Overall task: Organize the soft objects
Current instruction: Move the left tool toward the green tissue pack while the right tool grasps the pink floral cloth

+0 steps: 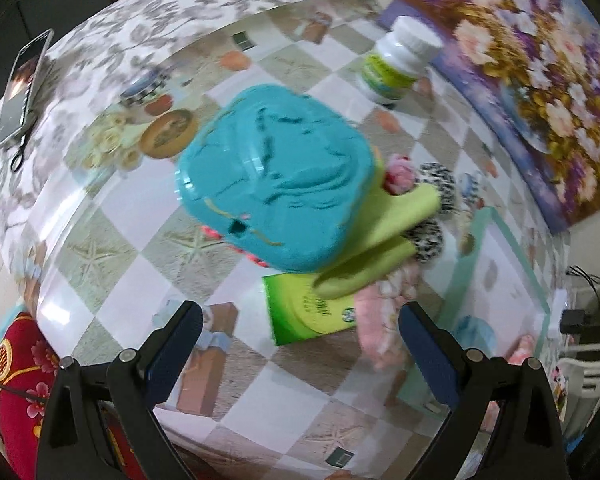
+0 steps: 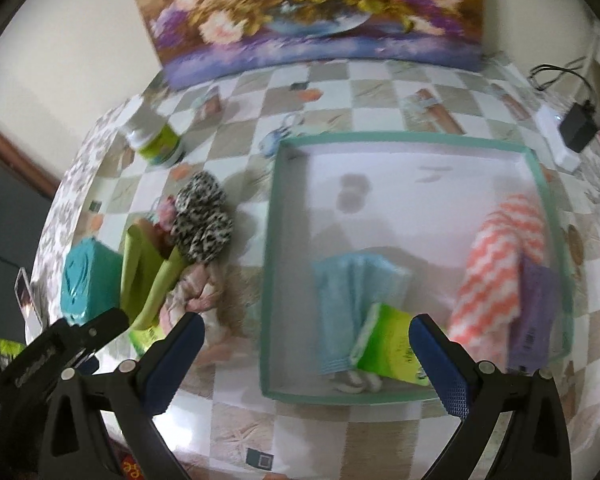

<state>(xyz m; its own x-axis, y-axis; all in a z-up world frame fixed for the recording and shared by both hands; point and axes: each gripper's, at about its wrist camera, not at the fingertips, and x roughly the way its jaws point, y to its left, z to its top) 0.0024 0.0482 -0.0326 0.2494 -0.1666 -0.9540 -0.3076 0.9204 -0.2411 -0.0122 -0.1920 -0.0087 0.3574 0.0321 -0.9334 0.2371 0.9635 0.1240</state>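
Left gripper [image 1: 300, 340]: gaping wide, holding nothing, hovering over the pile left of the tray [image 2: 276, 264].
Lime cloth [image 1: 380, 236]: lying in that pile; pinching one folded edge looks best.
Right gripper [image 2: 306, 354]: spreading wide, empty, over the tray's near rim.

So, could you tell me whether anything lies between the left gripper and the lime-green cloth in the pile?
Partly. The left gripper, open, has a green packet directly ahead of it; the lime-green cloth overlaps the packet's far edge, and the teal container covers the cloth's left part. Its right side looks exposed.
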